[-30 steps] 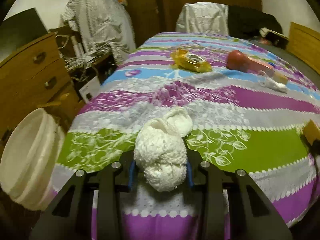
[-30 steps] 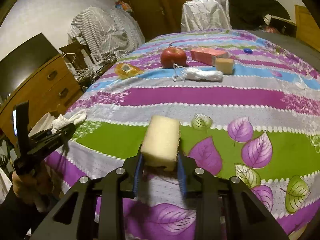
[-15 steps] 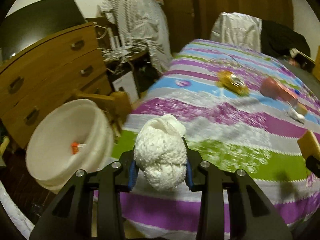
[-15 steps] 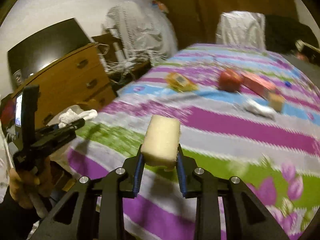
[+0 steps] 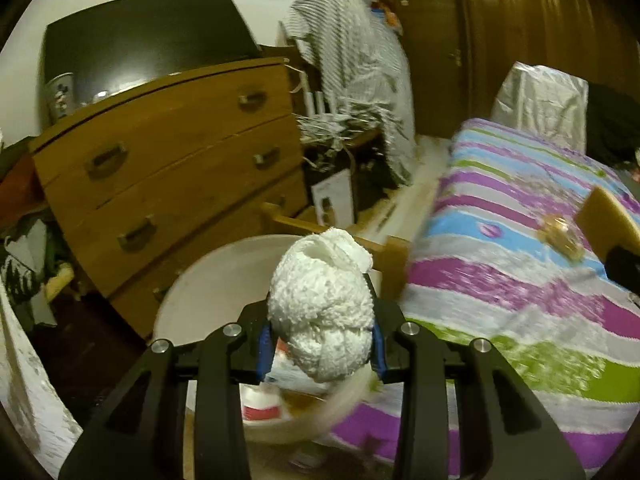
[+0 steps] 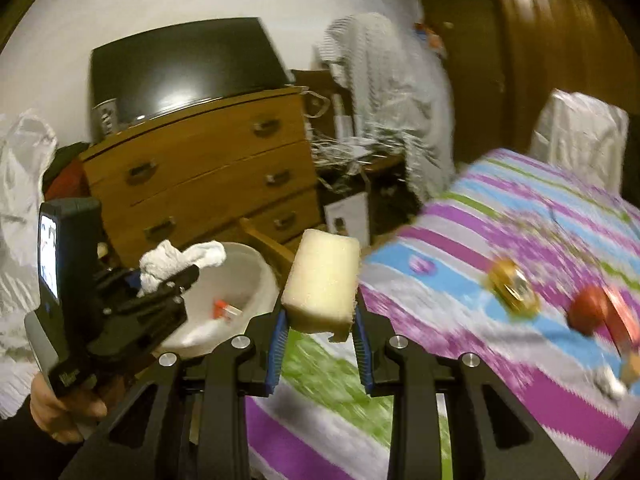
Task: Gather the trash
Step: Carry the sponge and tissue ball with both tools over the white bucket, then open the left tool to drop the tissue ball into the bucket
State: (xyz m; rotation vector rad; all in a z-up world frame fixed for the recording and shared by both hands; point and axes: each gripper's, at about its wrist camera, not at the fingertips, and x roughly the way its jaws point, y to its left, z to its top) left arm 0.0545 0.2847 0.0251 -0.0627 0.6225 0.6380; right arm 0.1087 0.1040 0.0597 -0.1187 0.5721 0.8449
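Both claws are squeezed shut on trash. Low in the middle of its view, the left gripper [image 5: 320, 344] pinches a fluffy white cloth ball [image 5: 320, 312] right over the white bin [image 5: 208, 280], so it can drop straight in. Some red and white trash [image 5: 260, 404] is already inside. Low in the middle of the other view, the right gripper [image 6: 320, 344] holds a yellow sponge [image 6: 322, 280] up off the striped bed [image 6: 500, 360], near the bin, probably to go in next.
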